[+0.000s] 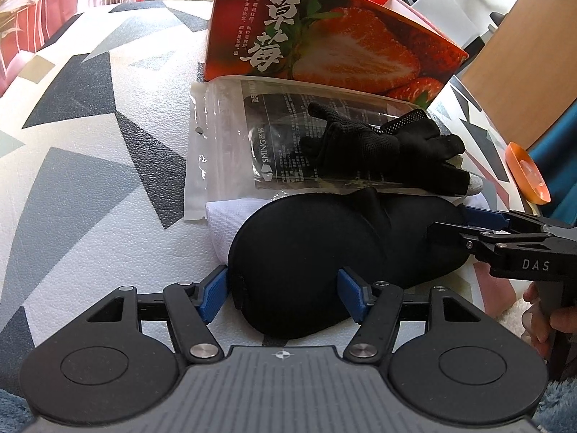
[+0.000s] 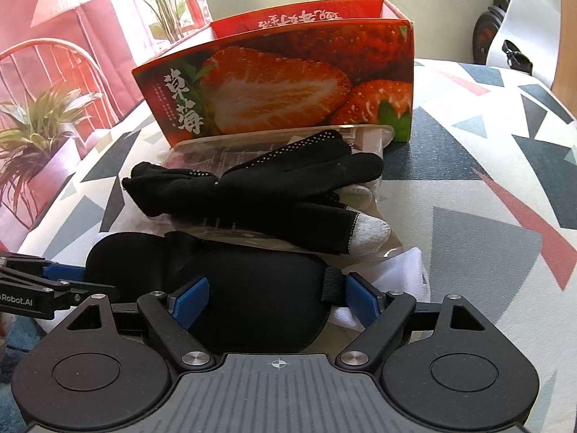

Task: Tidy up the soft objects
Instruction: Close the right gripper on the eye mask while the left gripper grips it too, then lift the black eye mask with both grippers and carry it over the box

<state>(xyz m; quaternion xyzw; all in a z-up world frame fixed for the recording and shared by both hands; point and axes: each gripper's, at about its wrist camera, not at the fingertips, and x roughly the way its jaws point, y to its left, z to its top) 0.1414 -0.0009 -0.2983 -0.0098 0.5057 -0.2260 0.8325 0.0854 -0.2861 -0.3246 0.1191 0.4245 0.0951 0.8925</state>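
A black padded eye mask [image 1: 306, 252] [image 2: 252, 296] lies on white folded cloth [image 1: 223, 223] [image 2: 404, 274]. My left gripper [image 1: 283, 294] is open, its blue pads straddling one end of the mask. My right gripper [image 2: 276, 301] is open and straddles the other end; it also shows in the left wrist view [image 1: 468, 227]. Black knit gloves [image 1: 382, 144] [image 2: 274, 184] with grey fingertips lie on a clear plastic packet [image 1: 223, 144] [image 2: 382, 133]. An open red strawberry box [image 1: 324, 36] [image 2: 288, 86] stands behind them.
The table has a cover with grey, black and red triangles [image 1: 90, 126] [image 2: 487, 180]. An orange dish [image 1: 526, 173] sits at its right edge. A wooden panel [image 1: 523, 72] stands beyond. A poster with plants [image 2: 54, 90] is at the left.
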